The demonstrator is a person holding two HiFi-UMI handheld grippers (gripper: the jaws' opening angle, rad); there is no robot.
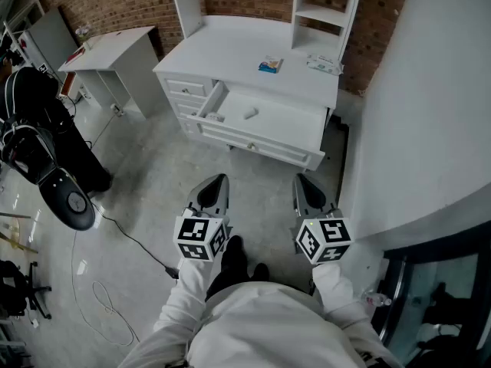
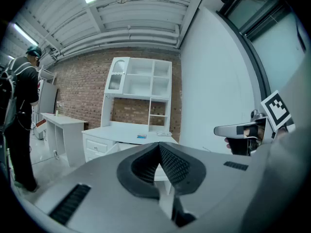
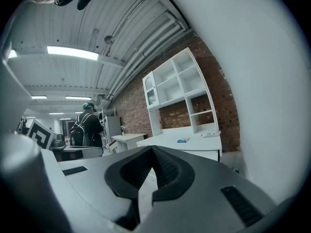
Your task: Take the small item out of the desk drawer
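A white desk (image 1: 230, 52) stands ahead with its top drawer (image 1: 265, 121) pulled open. On the drawer's floor lies a small white item (image 1: 250, 114); another small piece (image 1: 215, 116) rests at its left wall. My left gripper (image 1: 220, 181) and right gripper (image 1: 300, 180) hover side by side over the floor, well short of the drawer. Both are shut with nothing between the pads. The left gripper view shows its jaws (image 2: 159, 148) pressed together and the desk (image 2: 127, 136) far off. The right gripper (image 3: 152, 152) is likewise shut and empty.
A small blue box (image 1: 269, 66) and a flat packet (image 1: 324, 65) lie on the desktop under a white hutch (image 1: 326, 10). A second white table (image 1: 115, 52) stands at left, with black equipment (image 1: 46, 159) and a floor cable (image 1: 130, 240). A white wall (image 1: 430, 113) runs close on the right. A person with a backpack (image 2: 19, 106) stands at left.
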